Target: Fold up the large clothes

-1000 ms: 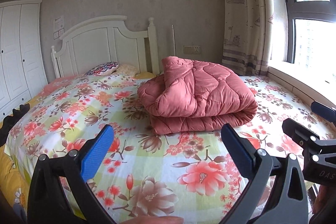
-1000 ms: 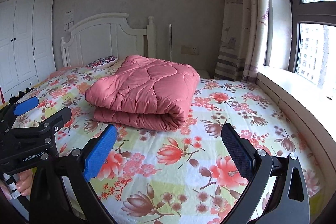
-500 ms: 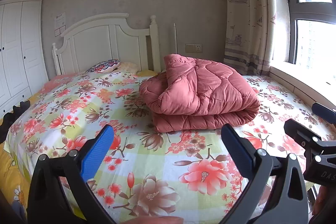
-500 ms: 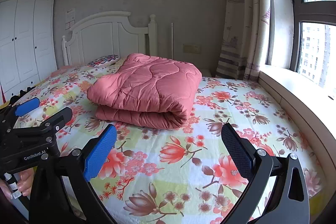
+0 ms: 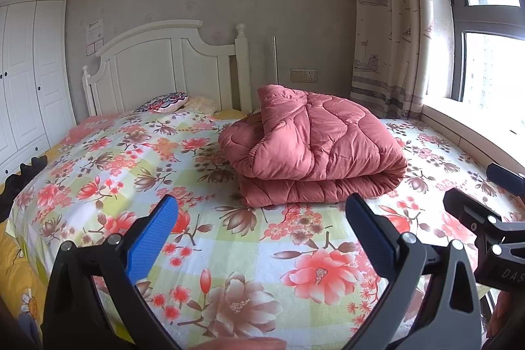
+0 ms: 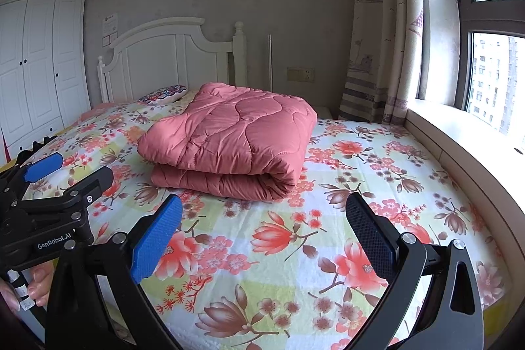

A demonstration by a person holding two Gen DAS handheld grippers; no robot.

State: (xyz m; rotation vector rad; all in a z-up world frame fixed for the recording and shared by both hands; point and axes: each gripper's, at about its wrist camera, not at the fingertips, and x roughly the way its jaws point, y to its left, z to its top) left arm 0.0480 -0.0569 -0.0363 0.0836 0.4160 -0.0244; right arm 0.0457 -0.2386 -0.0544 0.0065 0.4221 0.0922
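A pink quilted comforter (image 5: 315, 146) lies folded in a thick bundle on the floral bed sheet (image 5: 249, 238), toward the headboard side; the right wrist view shows the comforter (image 6: 229, 140) with its rolled edge facing me. My left gripper (image 5: 262, 228) hangs open over the foot of the bed, well short of the bundle, nothing between its blue pads. My right gripper (image 6: 262, 228) is also open and empty, equally far back. The left gripper (image 6: 62, 179) shows at the left edge of the right wrist view, and the right gripper (image 5: 485, 195) at the right edge of the left wrist view.
A white headboard (image 5: 170, 68) and small pillows (image 5: 167, 97) stand at the bed's far end. White wardrobe doors (image 5: 23, 71) line the left wall. A curtain (image 5: 390, 22) and a window ledge (image 6: 459, 133) run along the right. A hand (image 6: 36, 281) holds the left gripper's handle.
Both grippers have risen and tilted up slightly, so the bed and comforter sit lower in view. Both stay open and the comforter has not moved.
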